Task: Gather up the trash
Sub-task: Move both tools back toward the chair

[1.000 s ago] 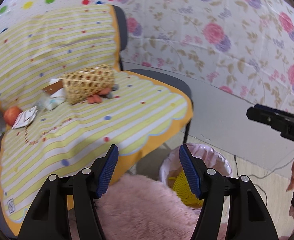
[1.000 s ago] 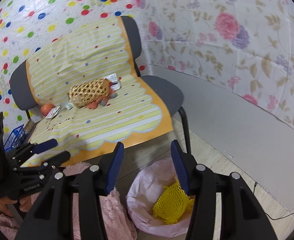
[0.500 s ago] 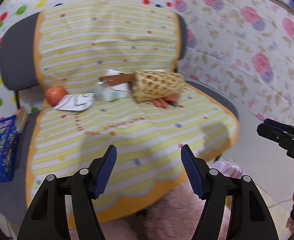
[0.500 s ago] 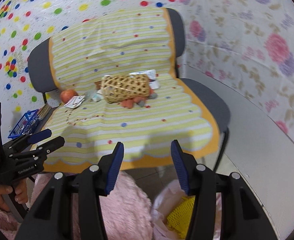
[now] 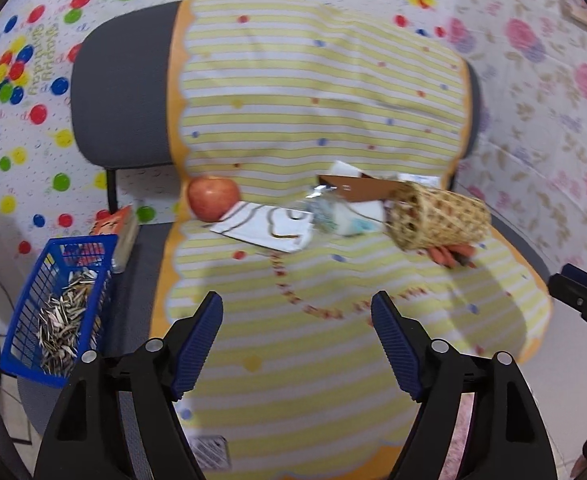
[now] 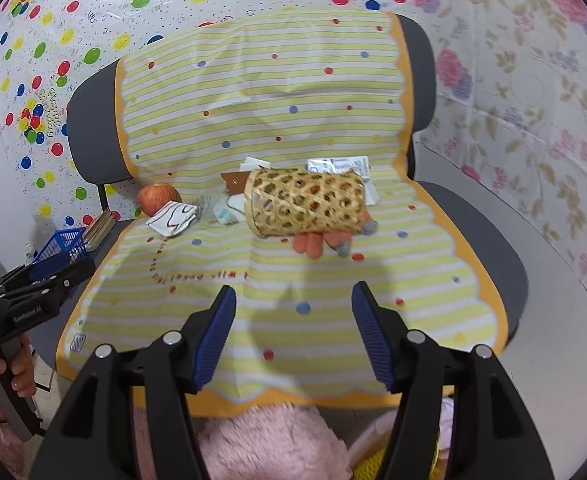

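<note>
Off to my left a blue basket (image 5: 59, 304) of seed husks stands beside the chair, next to a book (image 5: 123, 236), so that litter is already contained and I judge it can wait. My left gripper (image 5: 297, 344) hangs above the front of the striped seat cover (image 5: 293, 380) with its jaws opening and nothing between them, aimed down toward the loose pieces at the back of the seat. There an apple (image 5: 213, 199) sits on the corner of a white wrapper (image 5: 269, 228), which pins the wrapper in place; just beside it lies a crumpled clear packet (image 5: 325, 216) and a torn brown card (image 5: 357, 192). Further right a woven bamboo basket (image 6: 303, 202) lies tipped on its side, and small orange sausages (image 6: 313, 244) have spilled from under it onto the cover. My right gripper (image 6: 293, 334) points at that basket from the seat's front edge, its jaws also opening on empty air. The wrappers are flat and thin, so I expect to need a low, pinching approach to lift one without dragging the cover
</note>
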`<control>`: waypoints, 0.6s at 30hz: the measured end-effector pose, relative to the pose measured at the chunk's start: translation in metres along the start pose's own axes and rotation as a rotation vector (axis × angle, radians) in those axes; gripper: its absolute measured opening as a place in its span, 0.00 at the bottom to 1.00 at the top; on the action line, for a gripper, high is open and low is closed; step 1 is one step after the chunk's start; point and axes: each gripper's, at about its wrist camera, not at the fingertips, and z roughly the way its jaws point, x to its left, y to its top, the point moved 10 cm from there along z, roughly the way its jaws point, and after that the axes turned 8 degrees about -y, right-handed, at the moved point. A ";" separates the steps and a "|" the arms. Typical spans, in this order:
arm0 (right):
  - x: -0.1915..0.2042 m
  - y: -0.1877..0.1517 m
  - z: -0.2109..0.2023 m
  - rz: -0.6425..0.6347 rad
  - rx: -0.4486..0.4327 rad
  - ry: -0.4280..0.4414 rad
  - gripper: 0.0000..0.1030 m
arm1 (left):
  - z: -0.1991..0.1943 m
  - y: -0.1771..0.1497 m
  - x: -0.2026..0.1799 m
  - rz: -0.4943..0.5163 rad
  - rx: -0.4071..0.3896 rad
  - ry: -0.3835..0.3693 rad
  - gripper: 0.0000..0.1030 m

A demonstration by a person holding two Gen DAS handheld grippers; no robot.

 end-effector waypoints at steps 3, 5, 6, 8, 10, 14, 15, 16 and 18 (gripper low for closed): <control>0.006 0.014 0.013 -0.013 -0.004 0.007 0.59 | 0.017 0.009 0.015 -0.024 0.012 0.028 0.77; 0.010 0.023 0.022 -0.016 -0.008 0.014 0.59 | 0.028 0.013 0.021 -0.038 0.019 0.042 0.77; 0.011 0.027 0.025 -0.019 -0.009 0.019 0.59 | 0.035 0.018 0.025 -0.047 0.021 0.048 0.77; 0.019 0.038 0.034 -0.033 -0.016 0.030 0.59 | 0.045 0.023 0.028 -0.052 0.024 0.054 0.77; 0.025 0.048 0.043 -0.044 -0.024 0.037 0.59 | 0.061 0.029 0.028 -0.038 0.038 0.060 0.77; 0.031 0.065 0.058 -0.047 -0.035 0.046 0.59 | 0.093 0.036 0.026 -0.008 0.068 0.068 0.77; 0.032 0.069 0.063 -0.048 -0.036 0.049 0.59 | 0.100 0.037 0.026 -0.007 0.078 0.069 0.77; 0.032 0.073 0.066 -0.048 -0.036 0.049 0.59 | 0.109 0.038 0.026 -0.013 0.089 0.067 0.77; 0.033 0.079 0.072 -0.047 -0.040 0.049 0.59 | 0.124 0.044 0.028 -0.037 0.100 0.062 0.77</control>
